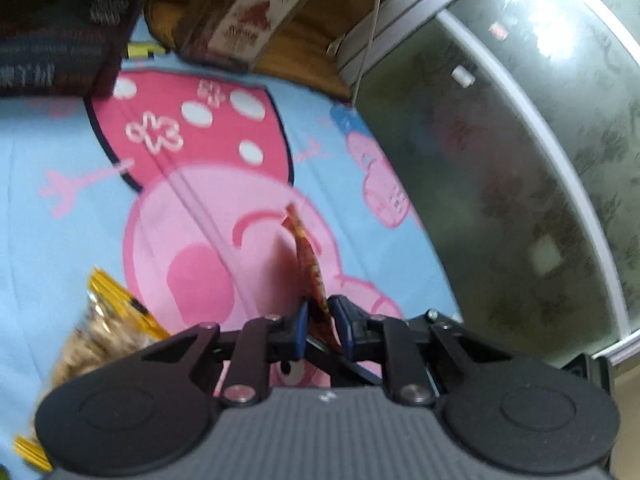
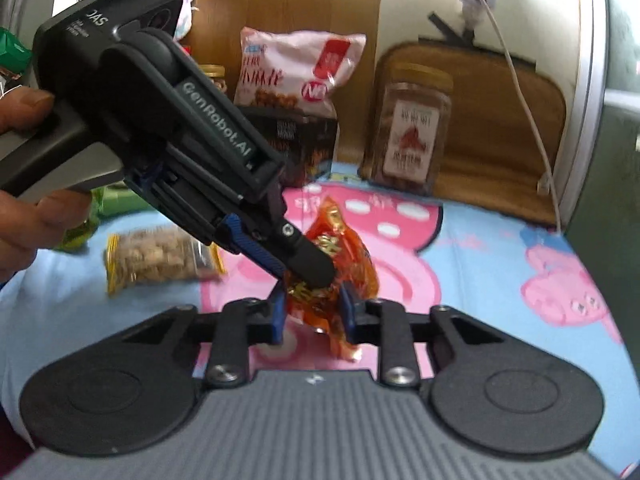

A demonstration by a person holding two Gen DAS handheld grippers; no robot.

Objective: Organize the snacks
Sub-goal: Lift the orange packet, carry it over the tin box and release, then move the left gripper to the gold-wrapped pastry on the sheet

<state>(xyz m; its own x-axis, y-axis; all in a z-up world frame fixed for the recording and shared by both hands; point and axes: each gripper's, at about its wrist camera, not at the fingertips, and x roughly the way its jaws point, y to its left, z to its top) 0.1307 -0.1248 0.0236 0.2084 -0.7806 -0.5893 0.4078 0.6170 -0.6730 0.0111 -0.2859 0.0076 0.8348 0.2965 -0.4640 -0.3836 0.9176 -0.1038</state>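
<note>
An orange-red snack packet (image 2: 344, 256) hangs above the pink and blue cartoon cloth (image 2: 480, 248). My left gripper (image 2: 308, 268) reaches in from the upper left and is shut on the packet's side. My right gripper (image 2: 314, 314) is closed around the packet's lower part. In the left wrist view the packet (image 1: 308, 256) shows edge-on, pinched between the blue pads of my left gripper (image 1: 322, 320). A clear bag of nuts with yellow edges (image 2: 160, 258) lies on the cloth to the left, and it also shows in the left wrist view (image 1: 100, 320).
At the back stand a pink snack bag (image 2: 296, 68) on a dark box (image 2: 296, 140), and a clear jar with a red label (image 2: 412, 136) against a wooden board (image 2: 500, 152). A white cable (image 2: 528, 92) hangs at right. A grey frosted panel (image 1: 520, 160) borders the cloth.
</note>
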